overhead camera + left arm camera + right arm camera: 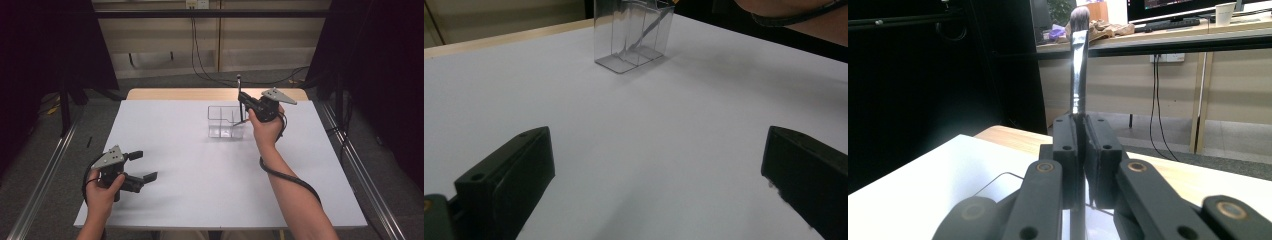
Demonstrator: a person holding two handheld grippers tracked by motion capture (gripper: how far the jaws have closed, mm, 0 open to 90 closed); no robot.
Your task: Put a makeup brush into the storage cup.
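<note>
Clenched hard on a slim makeup brush with a silver metal ferrule and dark bristle tip [1078, 60], the right gripper [243, 106] holds it upright, bristles up, over the clear plastic divided organiser box [220, 121] that stands near the far edge of the white tabletop [200, 165], a little right of centre. Seen from the high camera, the brush's lower end seems to reach into the box's right-hand compartment, though whether it touches the bottom I cannot tell. Meanwhile the left gripper [142, 166] rests near the near left corner with its jaws spread wide and nothing between them, well apart from the box. To finish cleanly, I judge the handle should be lowered straight down until it bears on the floor of the compartment, kept off the thin dividers, before the jaws let go; otherwise the light box may tip.
</note>
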